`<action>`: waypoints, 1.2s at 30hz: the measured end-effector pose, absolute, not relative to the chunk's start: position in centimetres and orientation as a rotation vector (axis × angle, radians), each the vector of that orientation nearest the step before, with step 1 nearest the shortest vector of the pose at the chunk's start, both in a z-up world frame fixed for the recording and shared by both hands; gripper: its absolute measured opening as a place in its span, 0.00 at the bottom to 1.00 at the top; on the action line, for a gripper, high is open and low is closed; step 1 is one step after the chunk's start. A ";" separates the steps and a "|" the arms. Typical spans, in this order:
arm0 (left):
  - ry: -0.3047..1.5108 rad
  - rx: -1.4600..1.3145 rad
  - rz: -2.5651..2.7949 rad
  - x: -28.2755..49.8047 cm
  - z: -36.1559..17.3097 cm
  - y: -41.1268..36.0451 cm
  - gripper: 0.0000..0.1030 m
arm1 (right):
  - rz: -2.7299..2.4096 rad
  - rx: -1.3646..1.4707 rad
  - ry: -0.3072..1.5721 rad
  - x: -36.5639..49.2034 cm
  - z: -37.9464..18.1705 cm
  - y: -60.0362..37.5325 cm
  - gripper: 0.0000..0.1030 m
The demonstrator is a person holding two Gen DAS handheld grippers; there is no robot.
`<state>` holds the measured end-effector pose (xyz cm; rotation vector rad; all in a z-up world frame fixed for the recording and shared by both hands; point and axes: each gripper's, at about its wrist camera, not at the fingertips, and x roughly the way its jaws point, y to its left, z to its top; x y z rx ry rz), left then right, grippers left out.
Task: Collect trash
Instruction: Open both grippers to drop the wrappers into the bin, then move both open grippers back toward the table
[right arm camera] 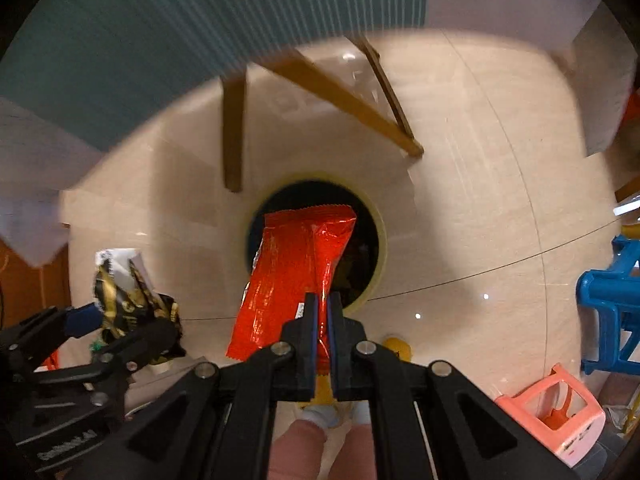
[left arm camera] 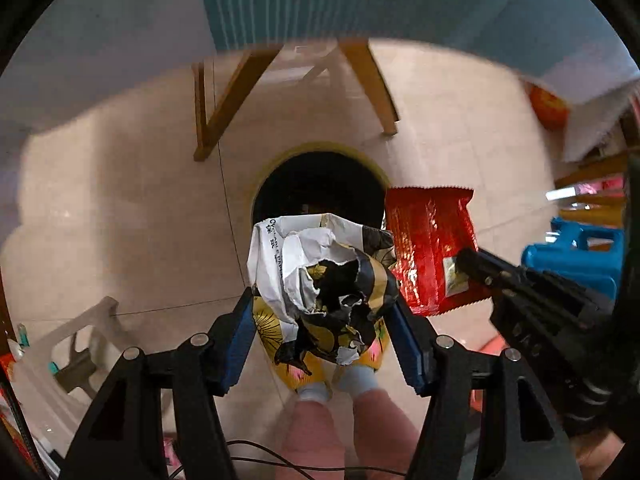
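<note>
**Both grippers hold wrappers above the bin**

Blue-padded fingers (left arm camera: 240,344) of the left gripper (left arm camera: 324,336) clasp a crumpled black, gold and white wrapper (left arm camera: 320,272). Beside it, the right gripper (right arm camera: 323,320) pinches a red foil packet (right arm camera: 296,276) by one corner, jaws clamped tight. Both wrappers hang over the dark mouth of a yellow-rimmed round bin (right arm camera: 382,240) standing on the tiled floor (right arm camera: 460,208), near wooden table legs (right arm camera: 234,136).
</note>
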<state>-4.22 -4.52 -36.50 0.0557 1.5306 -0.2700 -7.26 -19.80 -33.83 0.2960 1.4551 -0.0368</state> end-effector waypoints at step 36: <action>1.465 0.070 -0.106 -0.4 -45.9 -3.2 0.97 | -0.027 0.363 1.481 -3.8 -47.9 -20.4 0.51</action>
